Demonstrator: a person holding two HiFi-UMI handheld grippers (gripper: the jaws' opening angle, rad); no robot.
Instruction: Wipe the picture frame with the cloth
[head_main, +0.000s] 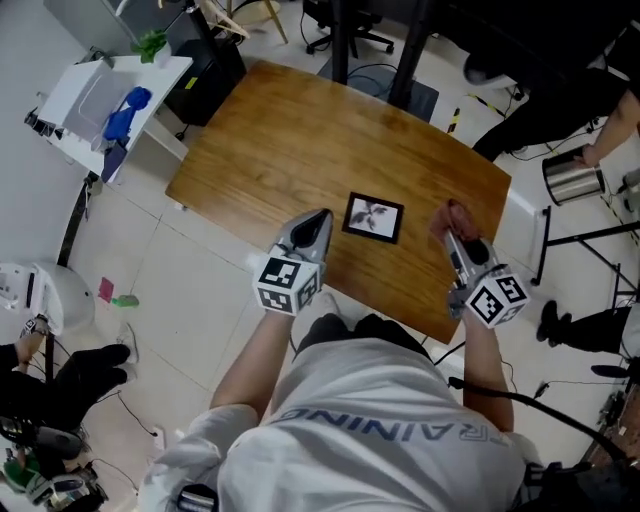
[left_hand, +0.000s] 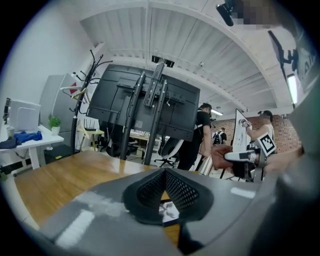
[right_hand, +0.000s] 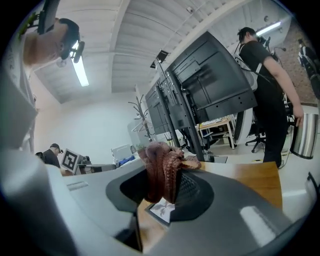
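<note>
The right hand-held gripper (right_hand: 167, 186) pinches the cloth (right_hand: 161, 170), partly hiding the picture frame (right_hand: 161, 212); left hand-held gripper (left_hand: 164, 172) closed.

Wooden table (head_main: 300, 150), white tiled floor (head_main: 190, 290)

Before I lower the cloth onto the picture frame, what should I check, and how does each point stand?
1. Cloth gripped: ok. The right hand-held gripper has its jaws shut on the cloth.
2. Picture frame flat on the table: ok, picture side up.
3. Cloth on the frame: not ok. In the head view it is to the right of the frame, apart from it.
4. Left hand-held gripper free to steady the frame: ok. Its jaws are together with nothing between them, and its tip is near the frame's left edge.
5. Left hand-held gripper touching the frame: cannot tell.
</note>
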